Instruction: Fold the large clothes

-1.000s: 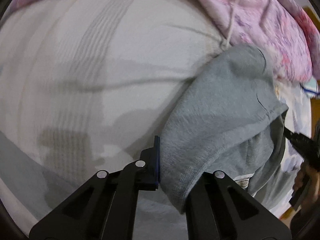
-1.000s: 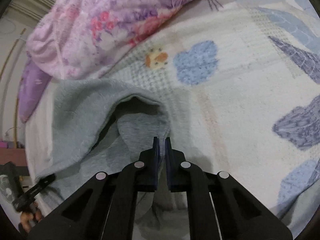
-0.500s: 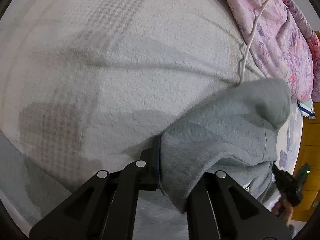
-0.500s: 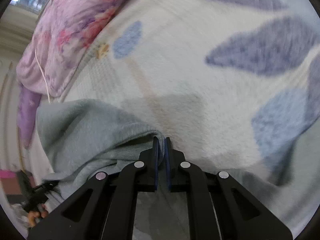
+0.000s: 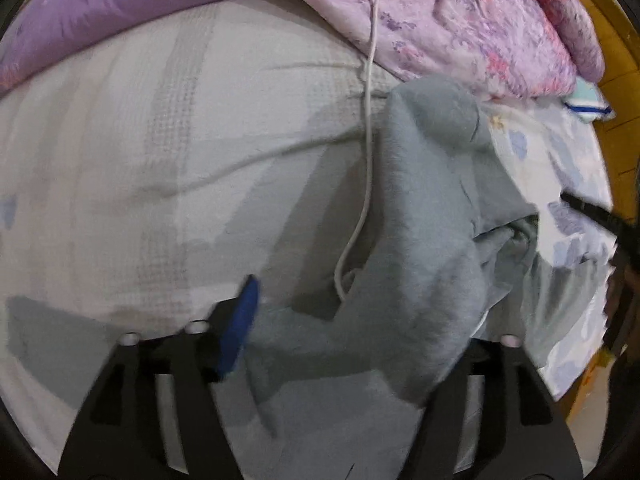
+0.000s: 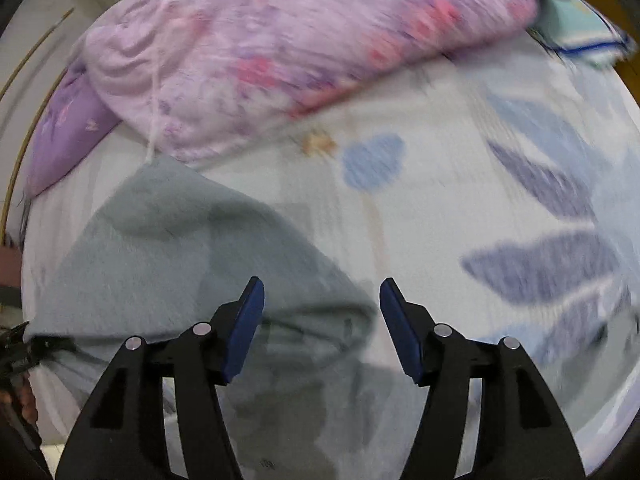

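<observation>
Already both grippers, left (image 5: 352, 344) and right (image 6: 322, 328), stand wide open holding nothing, so the grey sweatshirt (image 6: 172, 256) draped across the left one on the bed (image 6: 460, 184) could snag and unfold, I'd judge.

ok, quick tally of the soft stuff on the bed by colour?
Grey garment: 1
Pink floral quilt: 1
Purple pillow: 1
White-and-blue patterned bedsheet: 1
Teal folded cloth with blue stripe: 1
Total: 5
</observation>
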Available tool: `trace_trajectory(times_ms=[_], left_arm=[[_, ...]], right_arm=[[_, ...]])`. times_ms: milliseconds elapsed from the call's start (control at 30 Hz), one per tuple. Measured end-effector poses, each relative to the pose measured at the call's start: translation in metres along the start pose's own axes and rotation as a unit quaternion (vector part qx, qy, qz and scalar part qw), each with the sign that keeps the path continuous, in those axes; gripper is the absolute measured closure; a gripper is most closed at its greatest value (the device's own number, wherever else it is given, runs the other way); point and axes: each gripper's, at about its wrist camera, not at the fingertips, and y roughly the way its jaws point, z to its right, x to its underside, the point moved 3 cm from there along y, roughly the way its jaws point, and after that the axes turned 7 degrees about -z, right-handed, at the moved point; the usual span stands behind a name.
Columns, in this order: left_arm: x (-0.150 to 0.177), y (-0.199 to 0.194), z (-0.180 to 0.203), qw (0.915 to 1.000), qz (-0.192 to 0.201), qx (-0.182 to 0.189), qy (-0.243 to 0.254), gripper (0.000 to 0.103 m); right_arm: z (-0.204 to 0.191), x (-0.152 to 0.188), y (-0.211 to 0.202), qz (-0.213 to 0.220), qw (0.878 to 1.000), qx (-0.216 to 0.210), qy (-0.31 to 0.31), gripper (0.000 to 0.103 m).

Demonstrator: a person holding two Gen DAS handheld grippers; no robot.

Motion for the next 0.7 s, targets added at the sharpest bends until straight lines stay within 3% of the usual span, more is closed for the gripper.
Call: trace_trajectory(times_ms=[100,167,267,400,500,567,600,700], left_arm=[[0.001,0.005,-0.007,0.9992,-0.013,-0.034,-0.019,0.027],[0.013,0.012,-0.029,0.9965,-0.051,-0.044,-0.050,0.027],[0.018,0.012,-0.039,0.9947,-0.070,0.034,-0.067,0.027],[0.024,0.013,-0.024,0.9920,-0.074,0.102,-0.011,0.024],[0.027,0.032,-0.021,0.9772,-0.092,0.190,-0.024,0.014],[0.026,0.041,-0.024,0.9568,-0.096,0.265,-0.072,0.014],[0.025,0.041,-0.024,0.9536,-0.086,0.275,-0.088,0.013],[0.011,0.031,-0.013,0.9661,-0.038,0.246,-0.068,0.011]], right_arm=[[-0.025,-0.023,0.014,-0.003,1.000,-0.027,-0.012,0.045],[-0.044,-0.039,0.027,-0.006,0.999,-0.034,-0.026,0.044],[-0.066,-0.055,0.047,-0.022,0.997,-0.056,-0.046,0.044],[-0.086,-0.067,0.066,-0.034,0.995,-0.039,-0.086,0.044],[-0.091,-0.071,0.073,-0.038,0.995,-0.044,-0.087,0.044],[-0.094,-0.072,0.076,-0.037,0.994,-0.045,-0.090,0.044],[-0.096,-0.072,0.078,-0.038,0.994,-0.049,-0.091,0.044],[-0.105,-0.074,0.085,-0.042,0.992,-0.056,-0.107,0.044]])
